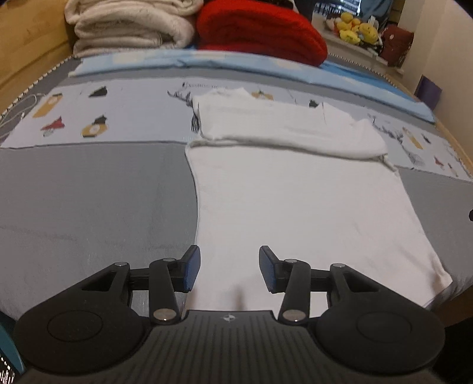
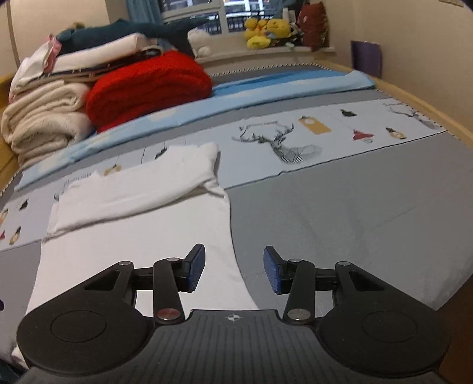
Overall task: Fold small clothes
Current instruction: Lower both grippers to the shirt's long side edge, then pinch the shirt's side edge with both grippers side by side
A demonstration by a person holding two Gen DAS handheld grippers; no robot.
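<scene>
A white small garment (image 1: 310, 201) lies flat on the grey bedspread, its far part folded back over itself into a thicker band (image 1: 280, 124). It also shows in the right wrist view (image 2: 127, 236). My left gripper (image 1: 229, 270) is open and empty, just above the garment's near left edge. My right gripper (image 2: 233, 270) is open and empty, over the garment's near right edge, with the right finger above bare grey cover.
The bed (image 1: 88, 192) has a grey cover with a pale printed strip (image 2: 325, 138) and a blue strip behind it. A cream blanket pile (image 1: 130, 26) and a red folded blanket (image 1: 260, 32) lie at the far side. Yellow plush toys (image 2: 263, 32) sit on a sill. A wooden bed frame (image 1: 26, 44) borders the left.
</scene>
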